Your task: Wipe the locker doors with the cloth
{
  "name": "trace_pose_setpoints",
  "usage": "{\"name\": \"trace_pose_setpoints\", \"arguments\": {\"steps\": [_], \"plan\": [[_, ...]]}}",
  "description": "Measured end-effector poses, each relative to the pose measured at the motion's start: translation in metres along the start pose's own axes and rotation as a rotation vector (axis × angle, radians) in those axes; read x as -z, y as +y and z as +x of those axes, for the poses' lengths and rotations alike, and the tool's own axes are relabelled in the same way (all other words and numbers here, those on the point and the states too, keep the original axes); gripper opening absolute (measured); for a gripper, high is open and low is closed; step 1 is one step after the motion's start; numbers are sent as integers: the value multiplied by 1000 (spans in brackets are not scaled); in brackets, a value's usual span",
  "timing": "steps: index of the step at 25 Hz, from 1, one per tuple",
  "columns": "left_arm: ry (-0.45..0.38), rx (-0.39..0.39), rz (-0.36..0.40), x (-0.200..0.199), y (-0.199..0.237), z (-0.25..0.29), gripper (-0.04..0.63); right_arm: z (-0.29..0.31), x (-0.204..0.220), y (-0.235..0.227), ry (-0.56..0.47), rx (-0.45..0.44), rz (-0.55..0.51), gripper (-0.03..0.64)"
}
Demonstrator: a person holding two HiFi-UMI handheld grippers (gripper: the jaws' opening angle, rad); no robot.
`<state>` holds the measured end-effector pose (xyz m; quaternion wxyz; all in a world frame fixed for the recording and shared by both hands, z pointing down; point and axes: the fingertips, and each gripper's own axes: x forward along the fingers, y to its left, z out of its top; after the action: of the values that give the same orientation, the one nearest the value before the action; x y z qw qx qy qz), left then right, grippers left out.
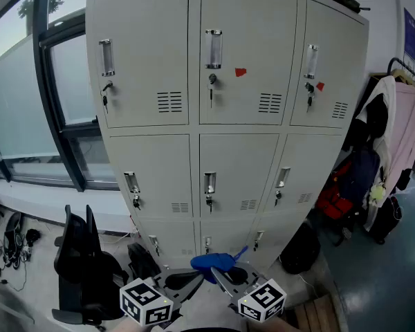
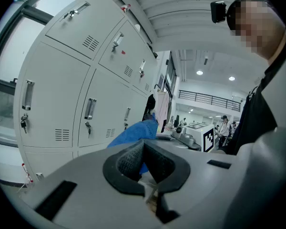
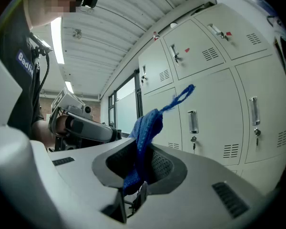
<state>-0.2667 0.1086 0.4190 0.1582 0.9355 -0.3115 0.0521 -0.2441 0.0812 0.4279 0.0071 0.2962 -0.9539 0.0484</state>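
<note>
The pale grey lockers (image 1: 228,116) stand straight ahead, three columns wide, with keys hanging in their locks. A blue cloth (image 1: 211,261) is pinched in my right gripper (image 1: 219,274), low in front of the bottom row of doors. In the right gripper view the cloth (image 3: 145,132) rises out of the shut jaws of the right gripper (image 3: 142,152), a loose strand pointing toward the doors. My left gripper (image 1: 196,278) sits just left of it, jaws together and holding nothing. In the left gripper view the left gripper (image 2: 144,151) has the cloth (image 2: 133,135) just beyond its tips.
A black office chair (image 1: 83,268) stands at the lower left below the window (image 1: 28,102). Right of the lockers hang coats on a rack (image 1: 398,130), with a red bag (image 1: 335,192) and a black bag (image 1: 301,251) on the floor.
</note>
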Motion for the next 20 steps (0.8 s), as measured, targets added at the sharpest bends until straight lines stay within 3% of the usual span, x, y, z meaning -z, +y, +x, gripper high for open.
{"name": "trace_pose_setpoints", "arguments": {"steps": [20], "plan": [[8, -23, 18, -11, -24, 55, 6, -45, -9, -42, -50, -34, 37, 49]]}}
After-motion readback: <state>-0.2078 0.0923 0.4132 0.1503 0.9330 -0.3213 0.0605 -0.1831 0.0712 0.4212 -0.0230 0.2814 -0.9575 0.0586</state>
